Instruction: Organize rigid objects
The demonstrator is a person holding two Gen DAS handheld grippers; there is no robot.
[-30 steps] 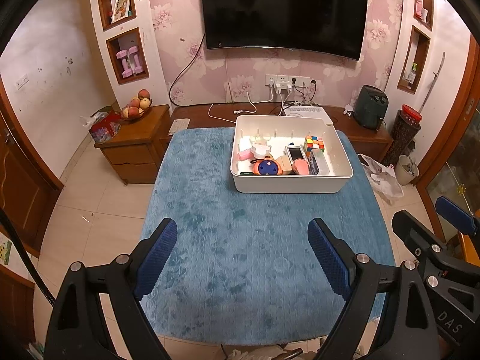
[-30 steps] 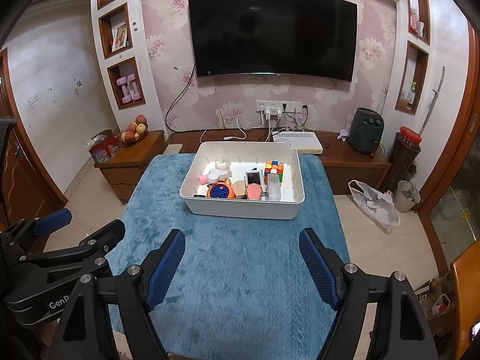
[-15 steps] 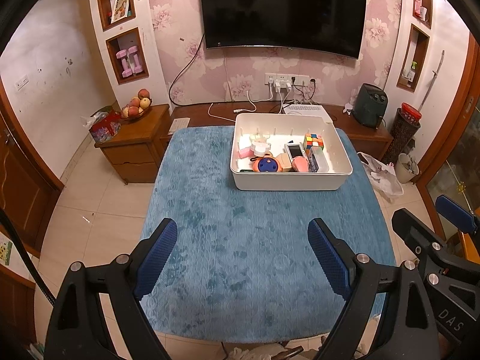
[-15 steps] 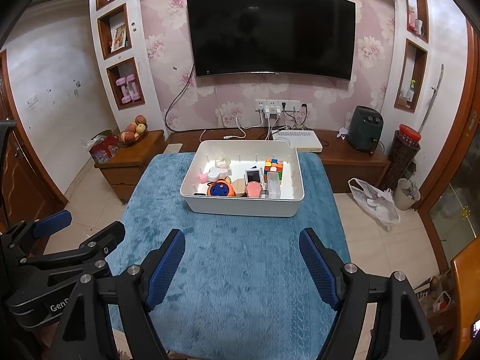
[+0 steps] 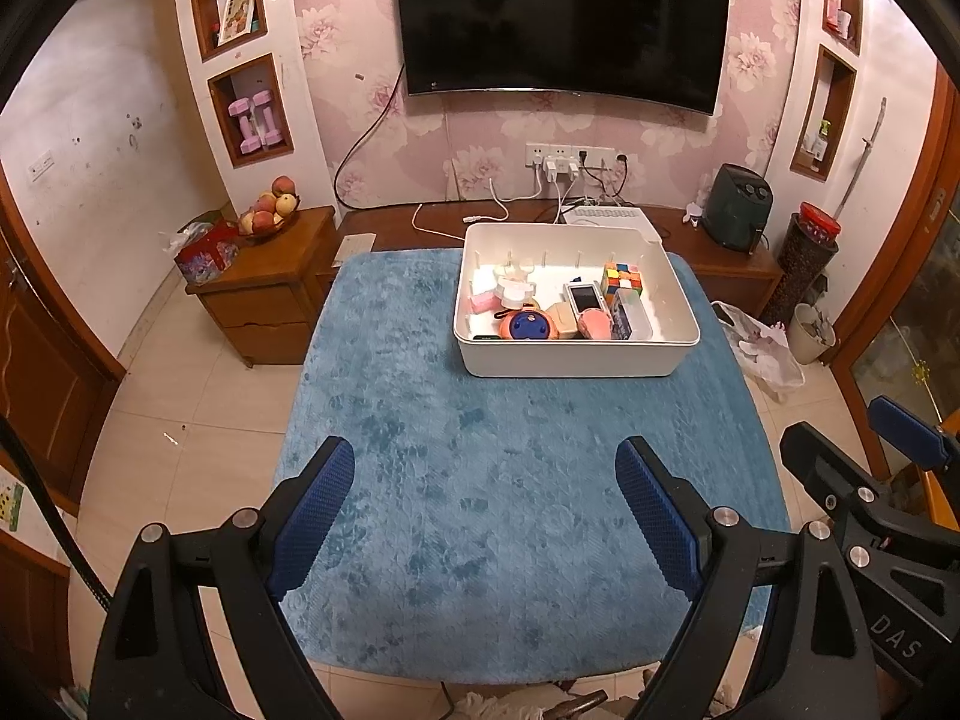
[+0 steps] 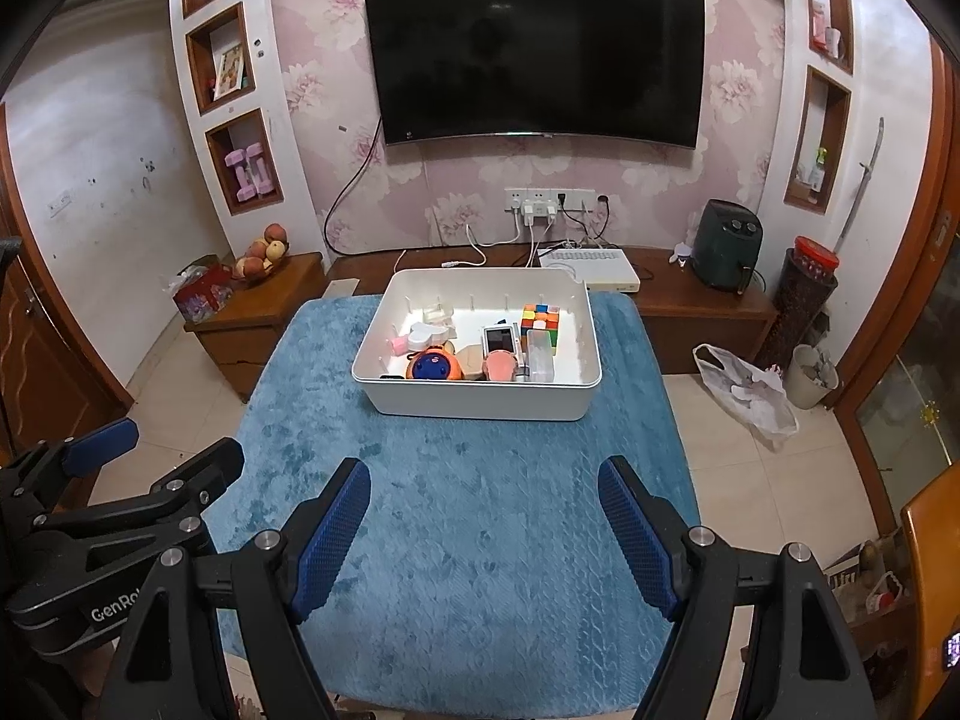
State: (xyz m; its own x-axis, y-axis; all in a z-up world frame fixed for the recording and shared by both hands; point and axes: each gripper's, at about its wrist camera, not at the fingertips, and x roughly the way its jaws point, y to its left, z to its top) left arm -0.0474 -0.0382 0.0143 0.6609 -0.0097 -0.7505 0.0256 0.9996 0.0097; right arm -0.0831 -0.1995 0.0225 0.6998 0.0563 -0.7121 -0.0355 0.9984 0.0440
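Note:
A white bin [image 5: 576, 355] stands at the far side of the blue-covered table [image 5: 480, 468]; it also shows in the right wrist view [image 6: 474, 402]. Inside lie a Rubik's cube [image 5: 621, 277], a small phone-like device [image 5: 584, 297], an orange and blue round toy [image 5: 528, 324], a clear box [image 5: 631, 312] and several pink and white items. My left gripper [image 5: 485, 480] is open and empty, high above the near table. My right gripper [image 6: 485, 501] is open and empty beside it; its body shows at the right of the left wrist view [image 5: 864, 498].
A wooden side cabinet [image 5: 264, 300] with a fruit bowl [image 5: 267, 213] stands left of the table. A low TV bench with cables, a white router [image 6: 591, 267] and a dark appliance [image 6: 729, 252] runs behind. A plastic bag [image 6: 744, 390] and a bin lie on the floor at right.
Both grippers have drawn back and up a little from the table; the bin looks slightly farther away. Both jaws stay open and empty.

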